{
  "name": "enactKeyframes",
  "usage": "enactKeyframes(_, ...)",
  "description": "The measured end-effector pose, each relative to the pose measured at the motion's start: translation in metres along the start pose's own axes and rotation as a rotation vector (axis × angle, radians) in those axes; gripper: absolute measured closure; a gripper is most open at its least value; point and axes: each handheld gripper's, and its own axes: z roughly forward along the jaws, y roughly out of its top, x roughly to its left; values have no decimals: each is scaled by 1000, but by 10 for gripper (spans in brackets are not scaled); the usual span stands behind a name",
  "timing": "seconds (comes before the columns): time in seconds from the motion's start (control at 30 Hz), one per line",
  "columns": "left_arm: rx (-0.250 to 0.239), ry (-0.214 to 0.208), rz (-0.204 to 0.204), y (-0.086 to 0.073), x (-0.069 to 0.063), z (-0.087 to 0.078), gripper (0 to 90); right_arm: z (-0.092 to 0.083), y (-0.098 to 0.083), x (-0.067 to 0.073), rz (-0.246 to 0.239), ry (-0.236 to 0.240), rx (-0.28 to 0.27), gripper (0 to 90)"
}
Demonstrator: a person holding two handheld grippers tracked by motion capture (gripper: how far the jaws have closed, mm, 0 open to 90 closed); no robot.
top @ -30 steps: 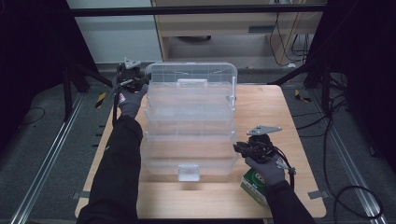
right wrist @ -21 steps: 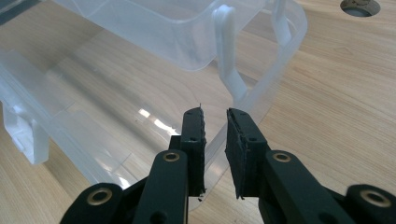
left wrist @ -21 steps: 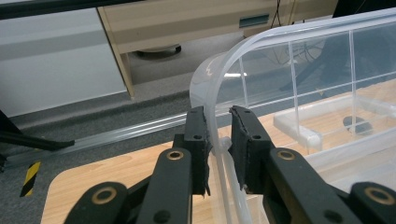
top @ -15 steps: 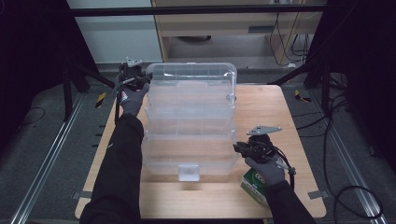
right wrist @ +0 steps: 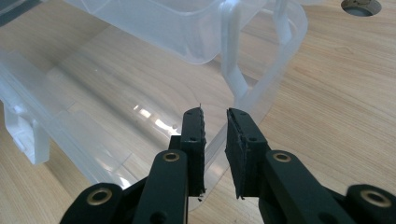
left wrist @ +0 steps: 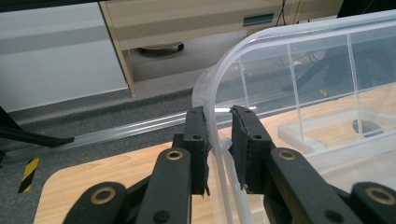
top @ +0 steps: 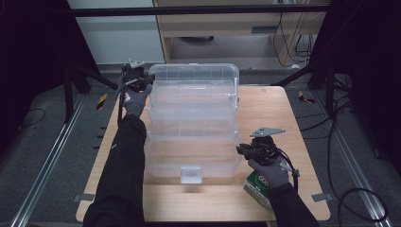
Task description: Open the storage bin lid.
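A clear plastic tiered organiser box (top: 191,123) stands spread open on the wooden table (top: 265,109). Its lid (top: 194,73) stands up at the far end. My left gripper (top: 136,81) is at the lid's far left corner. In the left gripper view the lid's curved rim (left wrist: 211,100) runs between the jaws of the left gripper (left wrist: 218,116), which are shut on it. My right gripper (top: 243,150) is at the right side of the box's lowest tray (top: 189,158). The jaws of the right gripper (right wrist: 215,116) are shut on that tray's clear rim (right wrist: 280,70).
A green and white carton (top: 257,187) lies under my right wrist near the table's front right corner. A round hole (right wrist: 360,5) is in the tabletop past the box. Beyond the table stands a wooden cabinet (top: 222,28) on grey floor.
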Motion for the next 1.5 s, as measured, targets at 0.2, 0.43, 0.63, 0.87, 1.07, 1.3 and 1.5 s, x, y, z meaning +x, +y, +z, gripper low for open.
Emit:
enactKeyframes(0.2, 16, 8, -17, -2, 0, 4, 758, 0, 0, 0, 1, -2, 1, 773)
enactKeyframes(0.43, 24, -25, -39, -4, 7, 5, 727, 0, 0, -1, 2, -8, 3, 780)
enactKeyframes(0.63, 40, 14, -60, -7, 22, -8, 611, -1, 2, 0, 28, 10, 11, 806)
enactKeyframes(0.87, -4, -16, -51, -16, 31, -43, 574, -1, 1, 0, 21, 8, 3, 804)
enactKeyframes(1.07, -34, -63, -26, -29, 24, -77, 550, 1, 1, 1, 16, -9, 1, 782)
enactKeyframes(1.3, -43, -118, -14, -55, 12, -119, 545, 1, 1, 2, 15, -15, 4, 782)
enactKeyframes(1.5, -28, -147, 23, -81, -1, -144, 552, 2, 2, 3, 16, -21, 5, 779)
